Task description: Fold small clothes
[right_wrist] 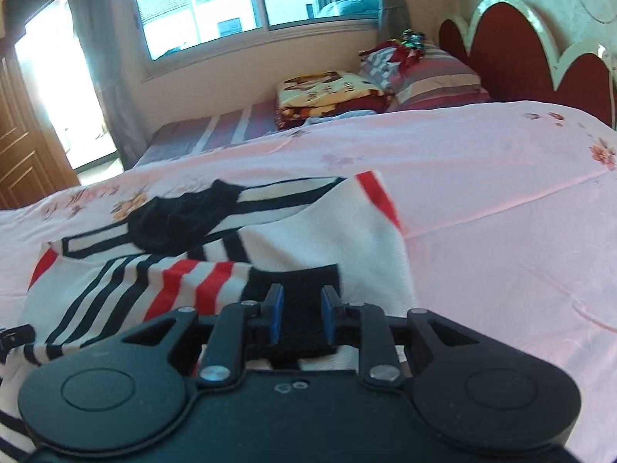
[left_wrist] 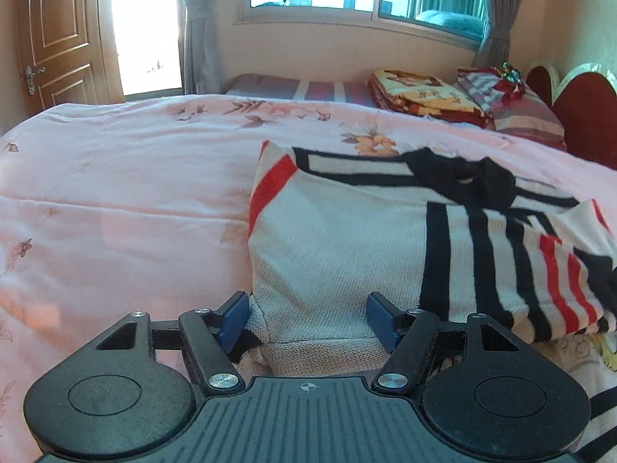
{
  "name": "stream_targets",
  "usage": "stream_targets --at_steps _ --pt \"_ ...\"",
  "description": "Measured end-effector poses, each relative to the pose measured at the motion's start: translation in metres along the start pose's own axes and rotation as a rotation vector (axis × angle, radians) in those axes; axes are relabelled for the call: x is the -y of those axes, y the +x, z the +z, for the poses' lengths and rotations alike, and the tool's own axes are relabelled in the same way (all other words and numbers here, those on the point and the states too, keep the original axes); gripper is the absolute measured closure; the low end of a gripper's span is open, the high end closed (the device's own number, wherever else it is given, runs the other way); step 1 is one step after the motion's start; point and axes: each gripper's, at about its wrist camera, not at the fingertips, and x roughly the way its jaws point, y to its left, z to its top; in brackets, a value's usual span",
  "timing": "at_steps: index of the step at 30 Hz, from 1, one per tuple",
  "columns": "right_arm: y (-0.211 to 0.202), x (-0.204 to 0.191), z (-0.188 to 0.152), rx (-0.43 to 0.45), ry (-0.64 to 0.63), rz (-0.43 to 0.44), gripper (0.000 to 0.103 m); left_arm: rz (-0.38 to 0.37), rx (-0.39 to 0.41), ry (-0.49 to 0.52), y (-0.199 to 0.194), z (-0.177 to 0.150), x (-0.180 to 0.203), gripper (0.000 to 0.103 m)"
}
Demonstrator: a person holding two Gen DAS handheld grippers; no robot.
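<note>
The sweater [left_wrist: 331, 239], a white knit with black and red stripes and a black collar, lay partly folded on the bed's pink floral quilt [left_wrist: 115, 177], filling the centre and right of the left wrist frame and the left and centre of the right wrist frame. At the far left of the left wrist view we saw a wooden door [left_wrist: 58, 34], then grey curtains and a window across the top. In the lower centre our left tool [left_wrist: 308, 316] stood wide, its blue pads either side of the sweater's white hem and not pressing it. In the right wrist view our right tool [right_wrist: 299, 314] stood narrow over a black cuff [right_wrist: 297, 281] with its pads not squeezing the cloth. A folded blanket [right_wrist: 327, 92], a striped pillow [right_wrist: 435, 77] and a red headboard [right_wrist: 513, 61] sat upper right.
</note>
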Motion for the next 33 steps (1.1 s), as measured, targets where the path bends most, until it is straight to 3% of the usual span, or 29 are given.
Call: stream_targets --at_steps 1,2,3,4,7,12,20,23,27,31,33 --pt "0.008 -0.004 -0.003 -0.026 -0.030 -0.021 0.083 0.017 -0.004 -0.002 0.005 -0.004 0.000 0.025" --pt "0.019 -0.006 -0.007 -0.066 -0.057 -0.057 0.083 0.054 -0.007 -0.039 0.008 -0.006 -0.006 0.004" --pt "0.022 -0.003 -0.010 -0.035 -0.066 -0.062 0.083 0.061 -0.032 -0.088 0.015 -0.006 -0.015 0.000" --pt "0.025 -0.002 -0.009 -0.032 -0.078 -0.080 0.084 0.033 -0.044 -0.137 0.018 -0.006 -0.025 0.000" --pt "0.021 -0.002 0.000 -0.068 -0.048 -0.078 0.083 0.062 -0.060 -0.118 0.014 -0.003 -0.024 0.000" --pt "-0.009 -0.017 -0.011 -0.054 -0.060 -0.004 0.081 0.058 -0.039 -0.140 -0.011 -0.010 -0.020 0.000" --pt "-0.036 -0.042 -0.025 -0.047 -0.124 0.057 0.071 -0.001 0.044 0.021 -0.060 -0.003 0.029 0.000" --pt "-0.040 -0.053 -0.026 -0.045 -0.150 0.075 0.069 -0.047 0.023 0.040 -0.069 -0.006 0.049 0.000" --pt "-0.037 -0.062 -0.036 -0.077 -0.188 0.081 0.069 -0.052 -0.018 0.075 -0.067 -0.022 0.071 0.000" --pt "-0.025 -0.056 -0.052 -0.130 -0.238 0.023 0.069 -0.010 -0.132 0.090 -0.044 -0.044 0.079 0.000" --pt "-0.025 -0.043 -0.057 -0.113 -0.255 -0.011 0.068 -0.020 -0.105 0.062 -0.043 -0.053 0.072 0.000"
